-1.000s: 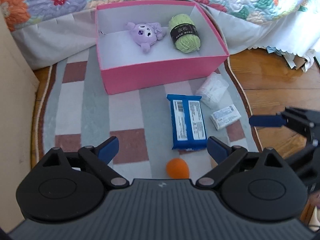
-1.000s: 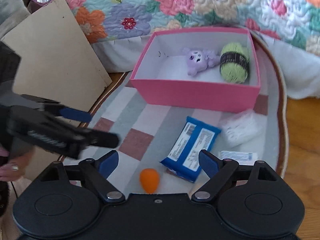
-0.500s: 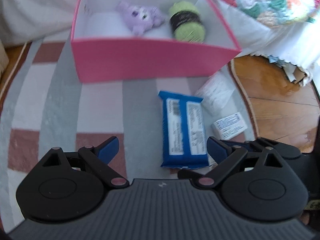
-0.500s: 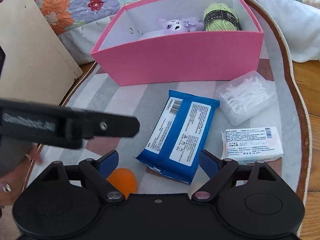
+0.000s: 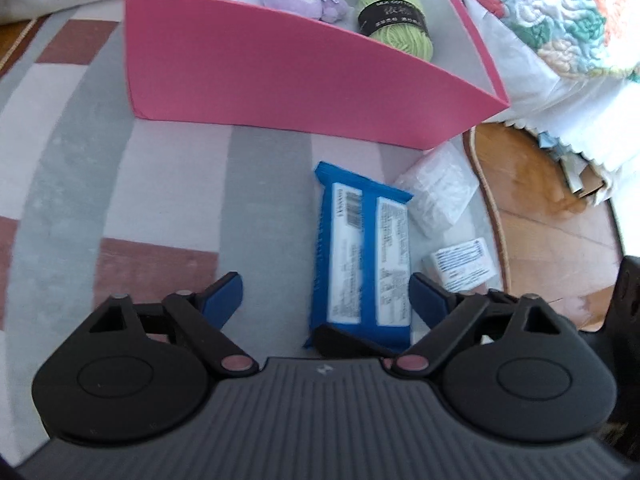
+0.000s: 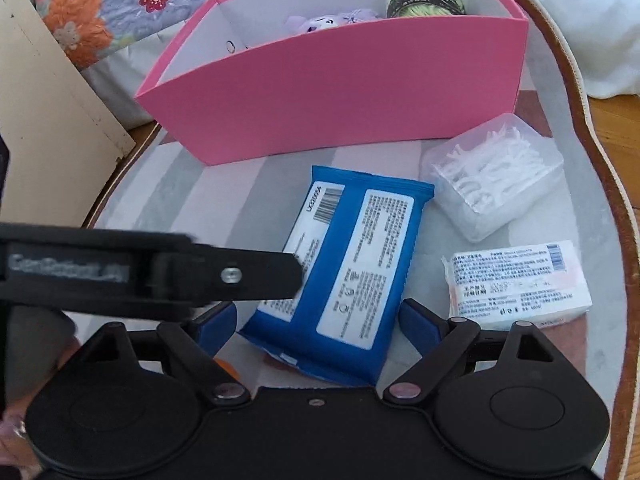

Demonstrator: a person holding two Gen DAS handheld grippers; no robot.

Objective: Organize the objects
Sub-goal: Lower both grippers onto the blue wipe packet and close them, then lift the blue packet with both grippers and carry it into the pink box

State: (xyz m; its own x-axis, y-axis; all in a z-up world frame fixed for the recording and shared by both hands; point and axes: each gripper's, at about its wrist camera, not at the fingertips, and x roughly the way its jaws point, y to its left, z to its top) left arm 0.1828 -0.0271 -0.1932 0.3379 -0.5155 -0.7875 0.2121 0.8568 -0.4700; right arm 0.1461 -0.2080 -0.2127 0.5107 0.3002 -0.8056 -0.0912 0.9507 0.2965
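Yarn ball (image 5: 394, 20), upper right of left wrist view: black band reads "MILK COTTON"; characters below illegible. Blue packet (image 6: 340, 276), centre of right wrist view: barcode with a code beginning "U", digits uncertain; white panel print too small. White packet (image 6: 516, 284), lower right: barcode, fine print unreadable. Left gripper's arm (image 6: 120, 272): blurred lettering.

A striped rug (image 5: 168, 184) covers a wooden floor (image 5: 552, 232). On the rug, a pink box (image 5: 280, 76) sits at the far side. Nearer lie a blue packet (image 6: 352, 276), a clear plastic case (image 6: 496, 184) to its right, and a white tissue pack (image 6: 516, 284).
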